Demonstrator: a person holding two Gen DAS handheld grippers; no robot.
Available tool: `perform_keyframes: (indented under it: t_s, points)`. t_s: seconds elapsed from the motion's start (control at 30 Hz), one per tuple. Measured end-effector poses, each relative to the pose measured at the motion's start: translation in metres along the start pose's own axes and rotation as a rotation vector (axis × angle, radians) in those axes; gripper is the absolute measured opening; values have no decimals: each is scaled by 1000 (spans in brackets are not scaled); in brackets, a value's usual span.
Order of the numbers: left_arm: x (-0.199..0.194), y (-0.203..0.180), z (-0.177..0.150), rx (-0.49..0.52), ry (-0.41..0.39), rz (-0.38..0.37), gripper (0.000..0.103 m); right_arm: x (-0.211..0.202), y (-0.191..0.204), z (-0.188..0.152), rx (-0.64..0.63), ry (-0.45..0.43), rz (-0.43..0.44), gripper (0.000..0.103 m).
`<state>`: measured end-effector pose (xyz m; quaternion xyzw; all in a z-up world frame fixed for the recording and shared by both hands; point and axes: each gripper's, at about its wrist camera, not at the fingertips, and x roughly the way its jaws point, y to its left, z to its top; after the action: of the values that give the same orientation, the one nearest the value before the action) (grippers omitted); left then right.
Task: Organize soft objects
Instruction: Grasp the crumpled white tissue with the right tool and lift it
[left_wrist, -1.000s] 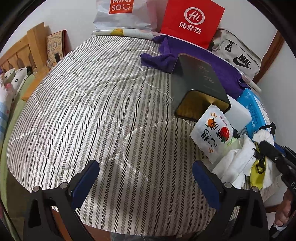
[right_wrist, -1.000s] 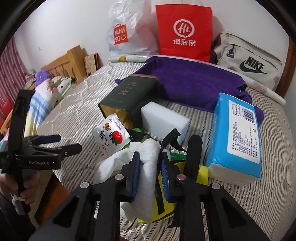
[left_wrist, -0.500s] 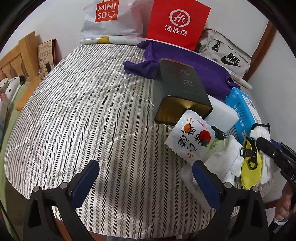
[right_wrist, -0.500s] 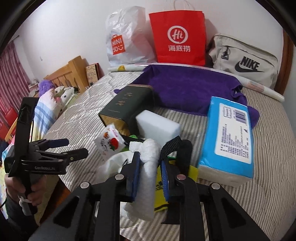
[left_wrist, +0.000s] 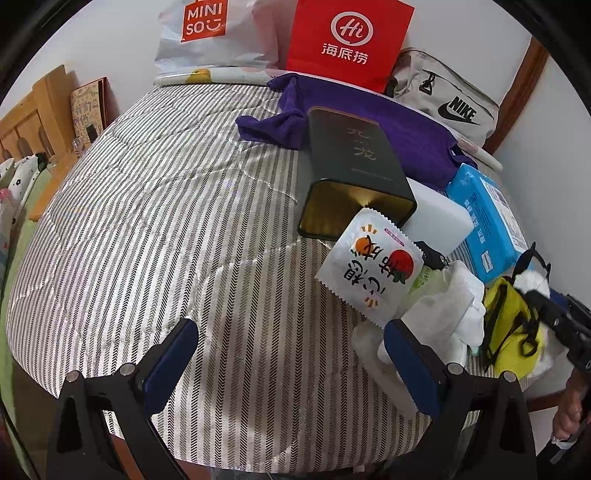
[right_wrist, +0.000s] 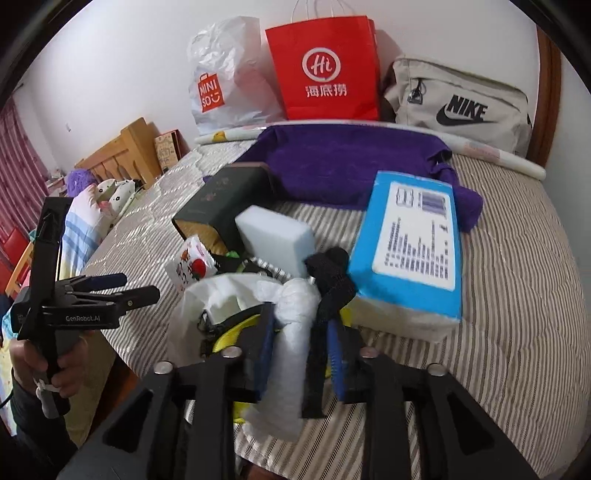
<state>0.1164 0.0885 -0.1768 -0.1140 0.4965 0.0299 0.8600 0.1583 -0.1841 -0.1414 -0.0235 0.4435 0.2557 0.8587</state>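
From the left wrist view, the left tongs gaped empty over the striped bed, just beside the white cloth at the heap's edge.

From the right wrist view, the right tongs were opening, the rolled white cloth between them, near the tissue pack.

The 2 fisheye views look forward and steeply down along their own fingers, from just off the near edge of the striped bed. The left view faces the bed's bare middle; the right sits close over the clutter. Both share the red bag and green tin.
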Motion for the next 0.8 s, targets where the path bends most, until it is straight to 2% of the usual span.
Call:
perform_keyframes:
  t_s: [0.03, 0.3, 0.43, 0.6, 0.7, 0.8]
  points:
    - [0, 0, 0, 0, 1, 0, 101, 2, -1, -2, 5, 5, 5, 42]
    - [2, -1, -1, -5, 9, 5, 101, 20, 17, -11, 4, 46, 60, 42]
    - [2, -2, -3, 0, 14, 10, 101, 32, 27, -8, -13, 59, 39, 42]
    - [2, 0, -4, -7, 12, 8, 101, 22, 22, -8, -8, 43, 36, 43]
    - [4, 0, -5, -10, 17, 4, 101, 13, 20, -9, -5, 41, 40, 49]
    - [6, -1, -6, -5, 21, 2, 101, 9, 24, -10, -24, 41, 45, 51]
